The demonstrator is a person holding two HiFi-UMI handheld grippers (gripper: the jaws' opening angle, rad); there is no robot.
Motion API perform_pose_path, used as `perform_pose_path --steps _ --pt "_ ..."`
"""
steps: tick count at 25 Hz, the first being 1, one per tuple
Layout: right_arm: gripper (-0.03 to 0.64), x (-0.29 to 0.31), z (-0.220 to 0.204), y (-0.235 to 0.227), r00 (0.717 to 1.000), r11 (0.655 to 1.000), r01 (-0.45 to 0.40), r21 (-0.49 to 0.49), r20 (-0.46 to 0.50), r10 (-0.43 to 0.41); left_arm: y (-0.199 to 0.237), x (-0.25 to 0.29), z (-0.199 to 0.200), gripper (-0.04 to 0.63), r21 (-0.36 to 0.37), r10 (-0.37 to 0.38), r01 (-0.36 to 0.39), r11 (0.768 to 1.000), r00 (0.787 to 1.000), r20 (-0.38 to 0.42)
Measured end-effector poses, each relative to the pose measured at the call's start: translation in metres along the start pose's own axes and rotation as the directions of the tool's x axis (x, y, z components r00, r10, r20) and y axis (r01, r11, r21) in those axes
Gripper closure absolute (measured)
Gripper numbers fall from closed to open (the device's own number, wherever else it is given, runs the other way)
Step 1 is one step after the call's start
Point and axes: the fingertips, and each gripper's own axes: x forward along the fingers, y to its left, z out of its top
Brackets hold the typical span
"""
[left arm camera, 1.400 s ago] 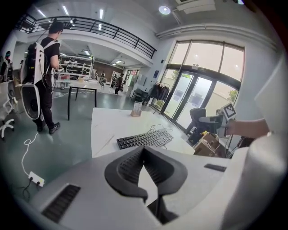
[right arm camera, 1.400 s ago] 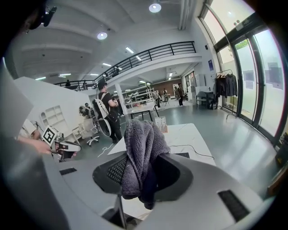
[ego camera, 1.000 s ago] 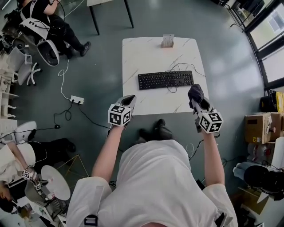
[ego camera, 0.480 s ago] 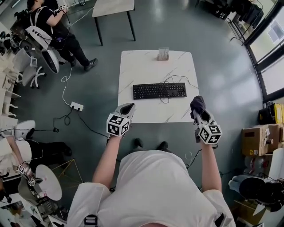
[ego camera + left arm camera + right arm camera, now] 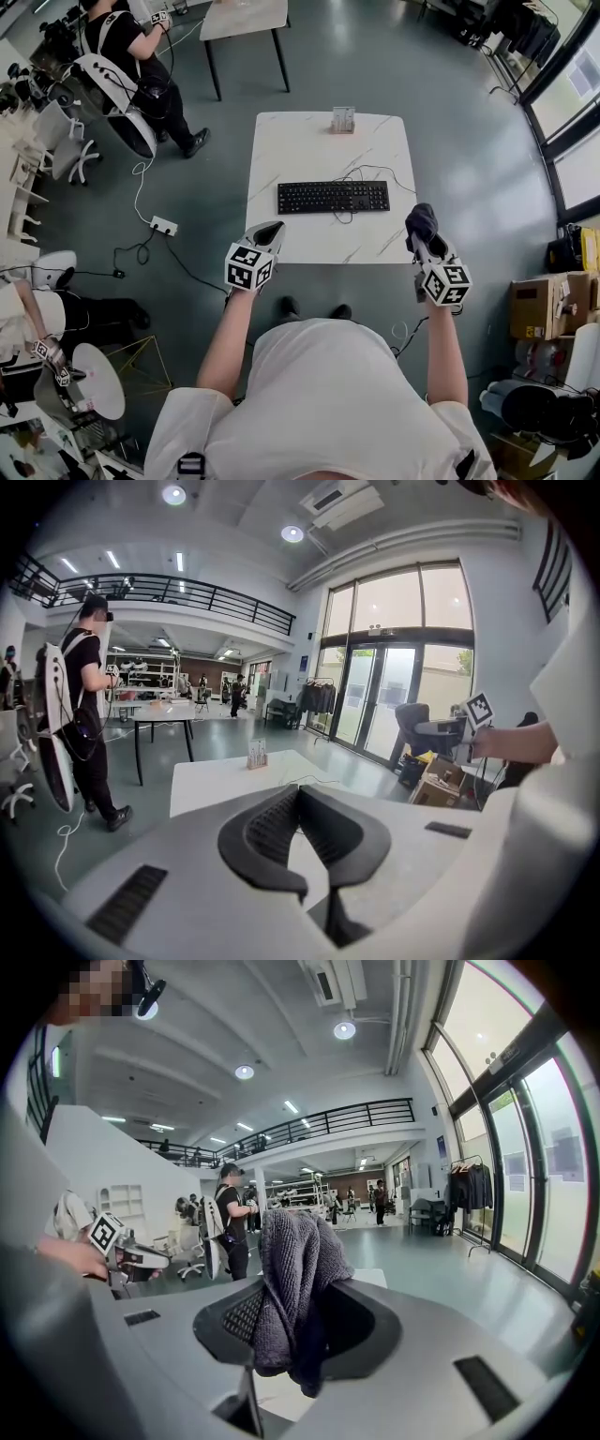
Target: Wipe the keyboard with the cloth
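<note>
A black keyboard (image 5: 333, 197) lies across the middle of a white marble-patterned table (image 5: 281, 150), its cable curling behind it. My right gripper (image 5: 419, 221) hangs off the table's front right corner, shut on a dark grey cloth (image 5: 421, 222). In the right gripper view the cloth (image 5: 292, 1279) is bunched between the jaws and sticks up above them. My left gripper (image 5: 268, 232) is over the table's front left edge, short of the keyboard. In the left gripper view its fingertips (image 5: 298, 794) meet with nothing between them, the table (image 5: 216, 775) beyond.
A small holder (image 5: 343, 119) stands at the table's far edge. A second table (image 5: 246, 19) is further back. A person (image 5: 131, 56) with a backpack rig stands far left, near chairs and a floor power strip (image 5: 162, 225). Cardboard boxes (image 5: 548, 305) sit at the right.
The head view has shifted, so the table and keyboard sit slightly further away. Both grippers hold the same pose, the cloth still in the right one.
</note>
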Motion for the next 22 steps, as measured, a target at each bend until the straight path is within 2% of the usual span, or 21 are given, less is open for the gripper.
perform_pose_path --steps 22 --pt "0.466 0.01 0.005 0.002 1.0 1.0 -0.022 0.0 0.004 0.022 0.007 0.004 0.017 0.588 0.01 0.009 -0.01 1.0 1.0 0.017"
